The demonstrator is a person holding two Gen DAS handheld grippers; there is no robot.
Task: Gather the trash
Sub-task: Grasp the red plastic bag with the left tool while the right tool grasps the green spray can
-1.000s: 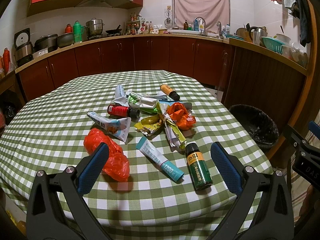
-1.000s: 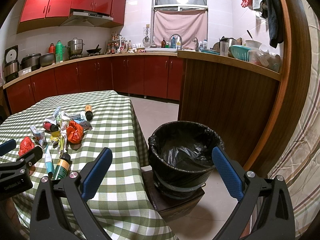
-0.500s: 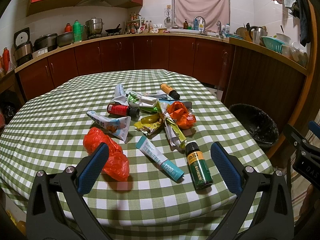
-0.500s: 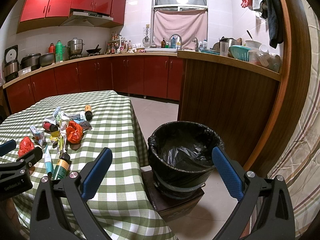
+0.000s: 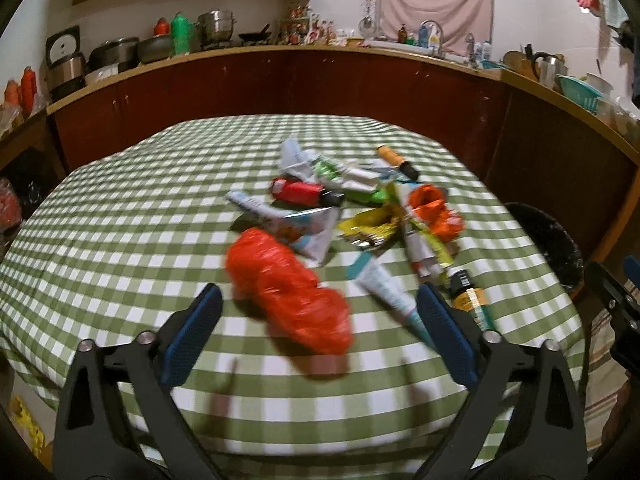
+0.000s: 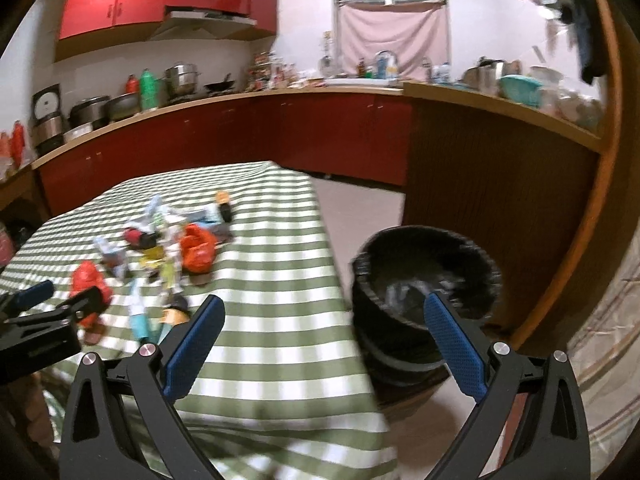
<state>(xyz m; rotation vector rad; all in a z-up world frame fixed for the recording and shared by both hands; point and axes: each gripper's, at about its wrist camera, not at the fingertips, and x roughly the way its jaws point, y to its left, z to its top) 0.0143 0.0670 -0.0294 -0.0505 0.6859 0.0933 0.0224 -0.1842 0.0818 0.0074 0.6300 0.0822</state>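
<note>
Your left gripper (image 5: 316, 312) spread wide, jaws just closing a bit, crumpled red bag (image 5: 288, 294) lying between them untouched, long axis running far-left to near-right, right gripper (image 6: 320, 324) wide too, empty.

Left gripper (image 5: 316, 320), right gripper (image 6: 324, 322): black triangular frames, silver screws, blue textured fingers (image 5: 192, 334).

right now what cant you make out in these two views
- Print on the tubes and wrappers in the trash pile: motion blur, both views.
- Green bottle, left wrist view: partly behind the left gripper finger.
- Inside of the bin, right wrist view: dark liner, blurred, a finger of the right gripper crosses it.
- Bin in the left wrist view: cut off by the table edge.
</note>
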